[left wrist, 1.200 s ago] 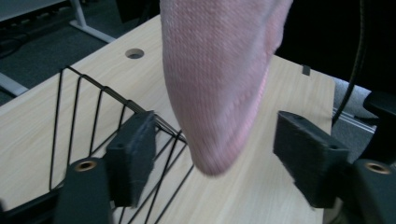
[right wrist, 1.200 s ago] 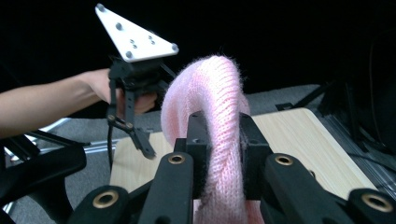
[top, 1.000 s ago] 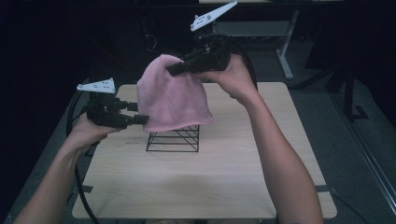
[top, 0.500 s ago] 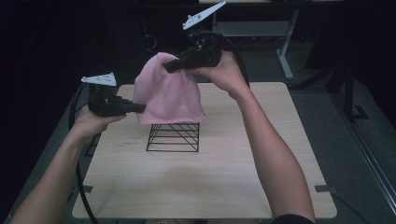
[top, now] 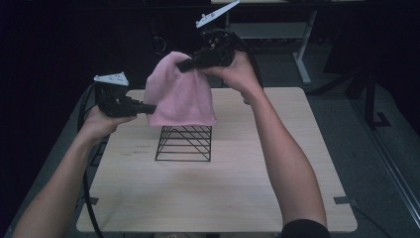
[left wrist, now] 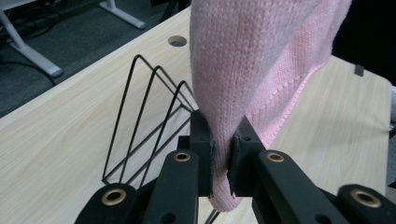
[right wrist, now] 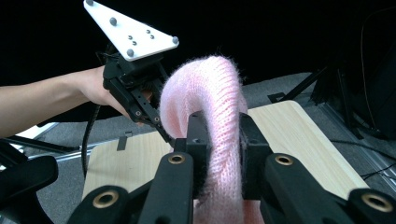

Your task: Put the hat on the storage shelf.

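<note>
**Two claws hold a pink knitted cloth up over a wire rack**

A soft pink knitted cloth (top: 181, 94) hangs in the air above the table (top: 237, 188). Two claws hold it, one on each side.

The left claw (top: 151, 106) pinches the cloth low down, at its left edge. In the left gripper view you can see the two black jaws pressed tight on a fold of the pink cloth (left wrist: 261, 60), with a little bit of it poking out underneath. The jaws closed on it just now.

The right claw (top: 184, 64) holds the cloth up high, at its top. In the right gripper view a thick roll of the pink cloth (right wrist: 210, 116) is squeezed between the two jaws and bends over them like an arch. The left claw (right wrist: 166, 135) shows there too, farther off, with its grey three-cornered plate on top.

Under the cloth stands a black wire rack (top: 184, 144) on the table. The bottom edge of the cloth hangs just over the top of the rack. From above I cannot tell if they touch.
</note>
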### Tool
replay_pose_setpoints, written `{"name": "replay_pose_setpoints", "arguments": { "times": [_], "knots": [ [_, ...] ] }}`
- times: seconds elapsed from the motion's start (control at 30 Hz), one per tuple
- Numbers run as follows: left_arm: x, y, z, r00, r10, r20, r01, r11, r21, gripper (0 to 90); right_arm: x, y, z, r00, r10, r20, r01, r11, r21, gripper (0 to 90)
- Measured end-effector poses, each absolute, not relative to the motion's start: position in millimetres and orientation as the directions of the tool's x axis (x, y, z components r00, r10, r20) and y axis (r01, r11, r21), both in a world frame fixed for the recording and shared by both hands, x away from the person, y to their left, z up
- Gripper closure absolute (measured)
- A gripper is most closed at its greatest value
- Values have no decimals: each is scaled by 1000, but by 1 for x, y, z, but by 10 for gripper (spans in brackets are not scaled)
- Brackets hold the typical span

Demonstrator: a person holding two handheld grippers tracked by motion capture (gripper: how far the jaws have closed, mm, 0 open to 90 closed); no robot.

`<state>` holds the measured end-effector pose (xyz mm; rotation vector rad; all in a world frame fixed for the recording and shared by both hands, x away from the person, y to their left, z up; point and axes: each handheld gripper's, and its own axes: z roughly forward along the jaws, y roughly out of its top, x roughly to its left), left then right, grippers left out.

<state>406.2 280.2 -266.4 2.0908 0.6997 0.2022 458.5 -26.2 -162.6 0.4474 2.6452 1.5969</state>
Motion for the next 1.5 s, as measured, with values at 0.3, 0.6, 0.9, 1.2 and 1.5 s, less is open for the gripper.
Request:
{"name": "replay_pose_setpoints", "arguments": {
  "times": [0.3, 0.6, 0.9, 1.2, 1.5],
  "knots": [
    [409, 273, -272, 830, 549, -96, 403, -471, 785, 820, 462, -31, -173, -958, 247, 145, 244, 441, 864, 782],
    [407, 268, -275, 833, 551, -43, 389, -529, 755, 818, 459, -33, -182, -959, 237, 154, 247, 438, 864, 781],
    [404, 274, -286, 825, 564, -43, 403, -533, 744, 818, 457, -24, -193, -962, 209, 174, 253, 451, 856, 779],
    [400, 282, -298, 822, 568, -52, 417, -535, 735, 818, 454, -12, -199, -967, 189, 170, 243, 484, 841, 777],
    [395, 285, -310, 819, 572, -44, 421, -548, 723, 817, 451, -8, -213, -966, 182, 181, 249, 487, 837, 771]
  ]
}}
